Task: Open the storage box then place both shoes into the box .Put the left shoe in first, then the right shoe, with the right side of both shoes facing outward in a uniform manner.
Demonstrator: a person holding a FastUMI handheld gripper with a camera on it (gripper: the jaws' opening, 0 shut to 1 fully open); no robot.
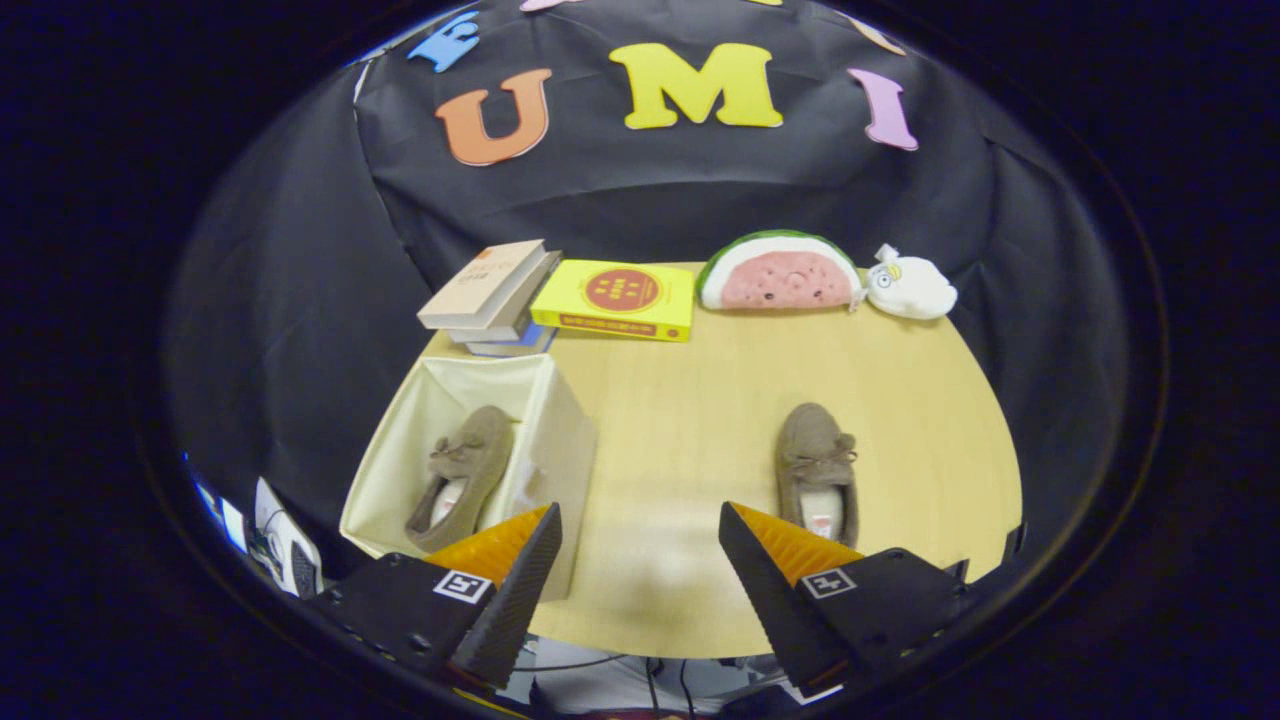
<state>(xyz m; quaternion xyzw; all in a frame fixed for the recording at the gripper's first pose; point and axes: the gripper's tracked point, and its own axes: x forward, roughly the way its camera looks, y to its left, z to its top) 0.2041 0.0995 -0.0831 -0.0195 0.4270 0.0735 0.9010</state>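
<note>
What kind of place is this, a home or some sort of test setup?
Likely a staged test booth, not a home: a black cloth wall backs a light wooden table bearing an open cream fabric storage box, while the open gripper hovers above.

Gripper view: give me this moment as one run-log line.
box: open | shoe in box | second shoe on table, ahead of right finger | tongs: open, empty

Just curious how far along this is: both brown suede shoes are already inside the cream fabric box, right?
Not quite. The gripper view shows one brown suede shoe inside the cream fabric box; the other brown shoe lies on the wooden table, just ahead of the open gripper.
</note>
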